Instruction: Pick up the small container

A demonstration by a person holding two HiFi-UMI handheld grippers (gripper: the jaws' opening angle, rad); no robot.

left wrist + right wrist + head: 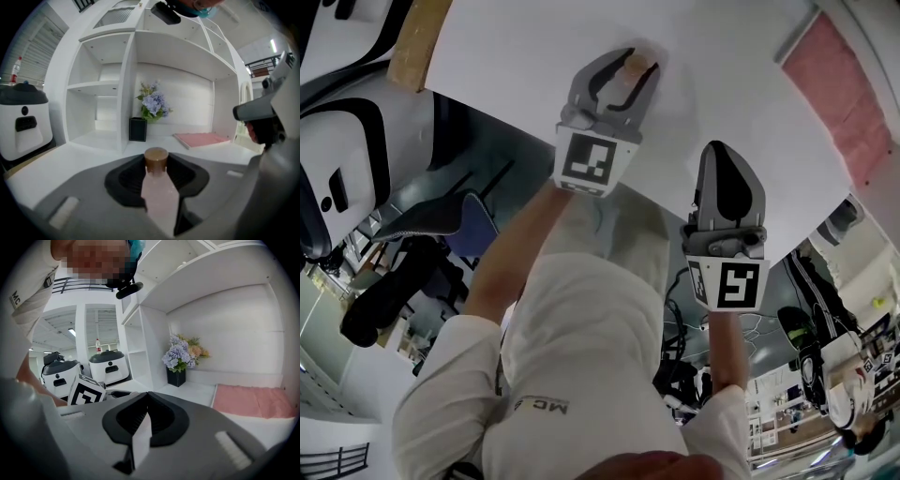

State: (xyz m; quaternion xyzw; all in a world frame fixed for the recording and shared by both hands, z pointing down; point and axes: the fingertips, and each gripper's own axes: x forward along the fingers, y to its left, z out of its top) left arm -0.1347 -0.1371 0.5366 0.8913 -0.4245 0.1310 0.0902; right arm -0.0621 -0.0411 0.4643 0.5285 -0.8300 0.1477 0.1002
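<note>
1. White shelving (pixel 126 84) fills the background, its bays bare apart from a spray of flowers in a black vase (pixel 138 129).
2. Below it runs the white tabletop (pixel 516 47), with a pink mat (pixel 201 138) lying flat off to your right, well apart from the work.
3. Your left tongs (pixel 628 66) reach out over the tabletop and are clamped on the small container (pixel 158 187), which lies lengthwise between the jaws. Whether it has cleared the surface cannot be told.
4. Your right tongs (pixel 724 155) hang beside them, jaws together, nothing between.
5. That small container is a pale pink bottle, its body running back toward the camera.
6. Its brown cap (pixel 156 160) points away from you, sitting at the jaw tips.
7. Handling, as a judgement: it looks light and stiff, probably smooth plastic, so it may slip or pivot.
8. Take it across the body below the cap, not on the cap, which could twist or pop, and squeeze only enough to stop it sliding.
</note>
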